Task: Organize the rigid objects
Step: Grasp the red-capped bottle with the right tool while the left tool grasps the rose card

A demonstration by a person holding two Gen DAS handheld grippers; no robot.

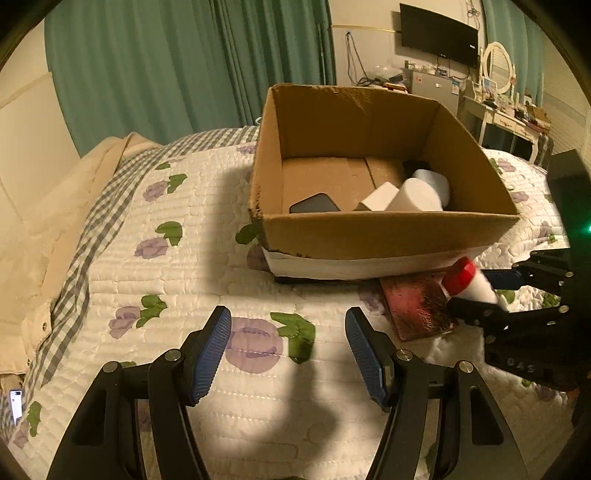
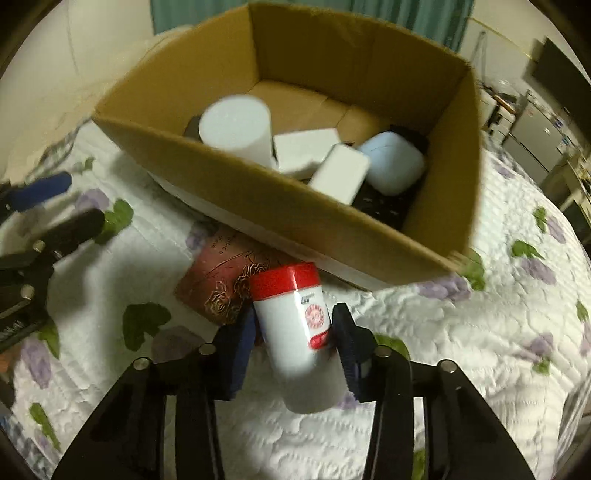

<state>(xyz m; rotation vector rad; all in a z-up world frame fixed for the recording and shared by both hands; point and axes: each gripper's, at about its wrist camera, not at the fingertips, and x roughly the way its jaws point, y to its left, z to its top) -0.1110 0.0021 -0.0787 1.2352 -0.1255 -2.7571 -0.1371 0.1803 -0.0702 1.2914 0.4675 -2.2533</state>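
My right gripper (image 2: 293, 328) is shut on a white bottle with a red cap (image 2: 295, 325), held above the quilt just in front of the cardboard box (image 2: 295, 218). The bottle also shows in the left wrist view (image 1: 469, 282), with the right gripper (image 1: 517, 291) at the right edge. The box (image 1: 388, 236) holds a white cylinder (image 2: 238, 127), white blocks (image 2: 306, 149), a pale blue case (image 2: 395, 166) and dark items. A dark red booklet (image 2: 218, 284) lies on the quilt, partly under the box. My left gripper (image 1: 288, 345) is open and empty over the quilt.
The bed has a white floral quilt (image 1: 166, 280) with a beige garment (image 1: 40, 229) at the left. Green curtains (image 1: 166, 66) hang behind. A TV (image 1: 439, 35), a small fridge (image 1: 434, 88) and a dresser (image 1: 509, 118) stand at the far right.
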